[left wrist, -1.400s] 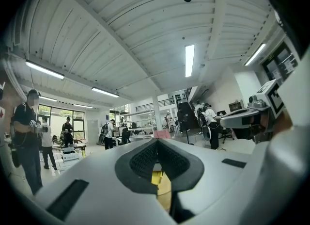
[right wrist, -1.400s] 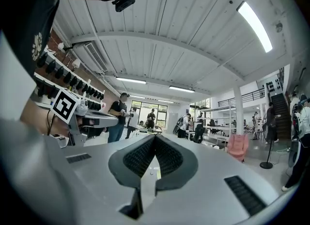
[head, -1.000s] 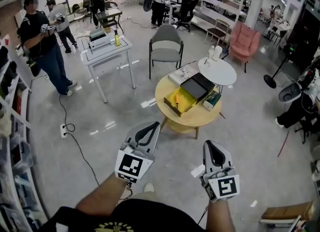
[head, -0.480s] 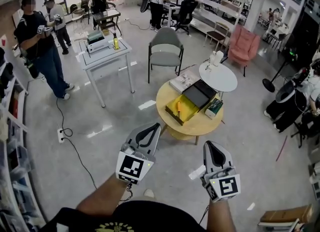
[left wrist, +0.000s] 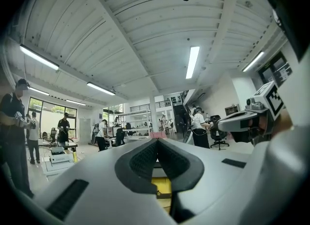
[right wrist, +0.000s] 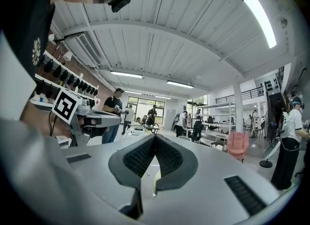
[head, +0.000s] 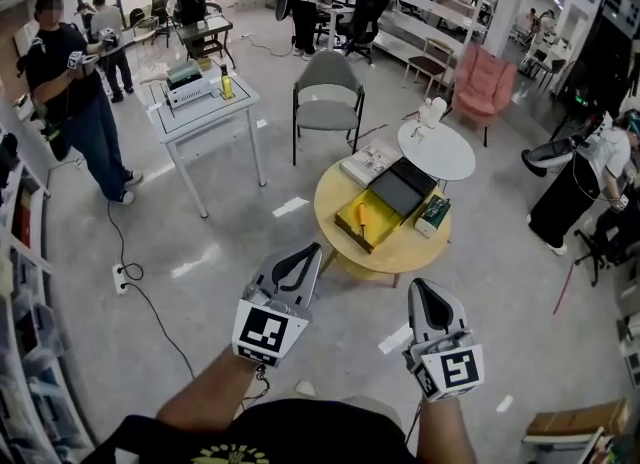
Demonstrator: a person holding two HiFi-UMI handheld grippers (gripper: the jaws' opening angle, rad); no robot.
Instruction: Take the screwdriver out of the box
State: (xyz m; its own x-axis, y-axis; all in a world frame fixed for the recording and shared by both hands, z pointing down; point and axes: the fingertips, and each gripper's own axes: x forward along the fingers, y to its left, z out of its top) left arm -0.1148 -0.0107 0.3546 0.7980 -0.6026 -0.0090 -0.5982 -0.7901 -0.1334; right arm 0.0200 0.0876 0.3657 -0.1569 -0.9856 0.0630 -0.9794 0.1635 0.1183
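An open yellow box (head: 363, 216) lies on a round wooden table (head: 395, 248), with its black lid (head: 398, 190) beside it. Something small and orange, probably the screwdriver (head: 361, 215), lies inside the box. Both grippers are held level over the floor, well short of the table and pointing toward it. My left gripper (head: 311, 249) is shut and empty; in the left gripper view its pads (left wrist: 145, 158) meet, with the yellow box (left wrist: 162, 186) showing below them. My right gripper (head: 419, 286) is shut and empty too, its tips (right wrist: 155, 137) closed together.
A small white round table (head: 440, 157) stands behind the wooden one. A grey chair (head: 327, 92), a white square table (head: 195, 117) and a pink armchair (head: 481, 85) are farther back. A cable and power strip (head: 122, 278) lie on the floor at left. Several people stand around.
Both grippers have travelled forward toward the round table, keeping their pose and staying shut. A person at the right edge has bent over and shifted.
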